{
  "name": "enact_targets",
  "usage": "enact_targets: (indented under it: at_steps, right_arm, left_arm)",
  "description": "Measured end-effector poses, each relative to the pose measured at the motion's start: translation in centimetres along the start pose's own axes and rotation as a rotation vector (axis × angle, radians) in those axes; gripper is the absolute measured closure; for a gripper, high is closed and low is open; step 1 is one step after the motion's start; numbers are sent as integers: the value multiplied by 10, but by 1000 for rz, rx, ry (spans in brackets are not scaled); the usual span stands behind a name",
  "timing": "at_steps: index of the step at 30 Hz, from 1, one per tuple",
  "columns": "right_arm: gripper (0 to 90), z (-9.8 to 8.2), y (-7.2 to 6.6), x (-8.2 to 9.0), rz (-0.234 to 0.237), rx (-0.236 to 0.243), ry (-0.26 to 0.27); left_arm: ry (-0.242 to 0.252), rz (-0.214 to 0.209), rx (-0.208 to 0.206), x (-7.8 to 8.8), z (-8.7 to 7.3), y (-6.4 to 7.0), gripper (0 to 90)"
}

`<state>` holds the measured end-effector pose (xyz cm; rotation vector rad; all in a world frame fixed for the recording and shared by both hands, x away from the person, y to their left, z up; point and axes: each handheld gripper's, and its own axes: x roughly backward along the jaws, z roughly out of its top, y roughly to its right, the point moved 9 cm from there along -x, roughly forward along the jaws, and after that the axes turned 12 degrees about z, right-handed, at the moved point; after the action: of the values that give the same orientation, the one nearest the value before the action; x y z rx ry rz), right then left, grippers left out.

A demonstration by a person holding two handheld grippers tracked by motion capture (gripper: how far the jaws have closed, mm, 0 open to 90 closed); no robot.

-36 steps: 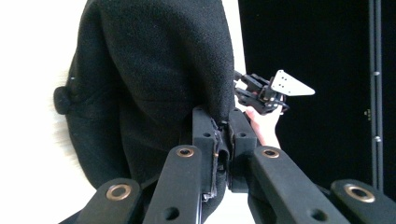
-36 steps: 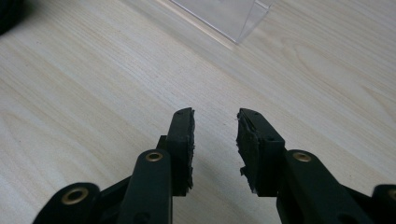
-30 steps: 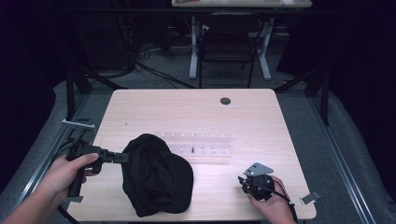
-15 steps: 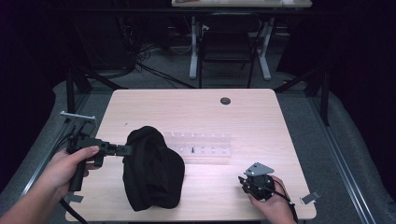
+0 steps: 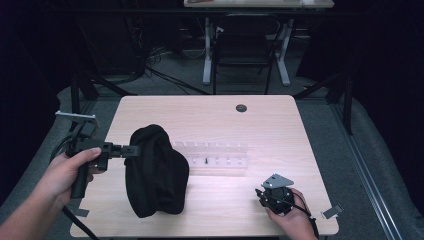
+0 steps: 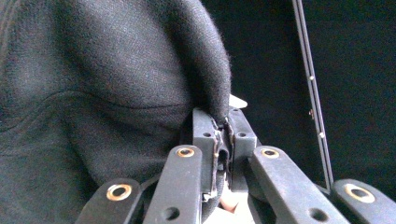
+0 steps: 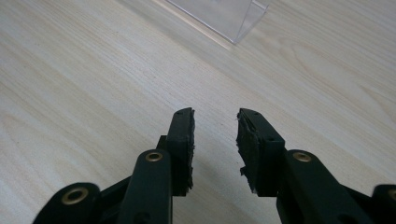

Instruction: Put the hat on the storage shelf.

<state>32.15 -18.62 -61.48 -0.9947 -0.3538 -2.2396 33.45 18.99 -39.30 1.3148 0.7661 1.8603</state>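
Black jaws of R gripper [image 5: 260, 193], near right on table [image 5: 210, 107], gape w/ nothing between. L gripper [image 5: 136, 149], near left, clenched on edge of black cloth [image 5: 156, 170], hanging bunched. Clear rack [image 5: 220, 156] just behind it.

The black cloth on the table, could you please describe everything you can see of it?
The black cloth is a soft, matte, knit-looking fabric, bunched into a rumpled mound with folds. Its upper edge is pinched between the shut jaws of the left hand-held gripper and lifted, while its lower part rests on the left half of the wooden table. It lies just in front of the clear plastic rack, covering that rack's left end.
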Motion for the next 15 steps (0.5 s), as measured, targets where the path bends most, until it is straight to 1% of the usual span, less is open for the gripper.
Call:
enact_targets:
  at_steps: [1, 3, 4, 5, 6, 12, 15]
  right_arm:
    - [662, 0, 0, 0, 0, -1, 0]
    - [662, 0, 0, 0, -1, 1, 0]
    - [662, 0, 0, 0, -1, 1, -1]
    - [662, 0, 0, 0, 0, 1, -1]
    - [662, 0, 0, 0, -2, 0, -1]
    - [662, 0, 0, 0, 5, -3, 1]
    - [662, 0, 0, 0, 3, -1, -1]
  left_arm:
    - [8, -4, 1, 0, 2, 2, 853]
    - [8, -12, -1, 0, 2, 4, 853]
    - [8, -24, -9, 0, 4, 8, 853]
    - [8, -24, -9, 0, 4, 8, 852]
    - [12, -31, -14, -1, 7, 12, 852]
    - [31, -40, -22, -2, 15, 20, 852]
    - [37, -48, -28, -2, 18, 22, 852]
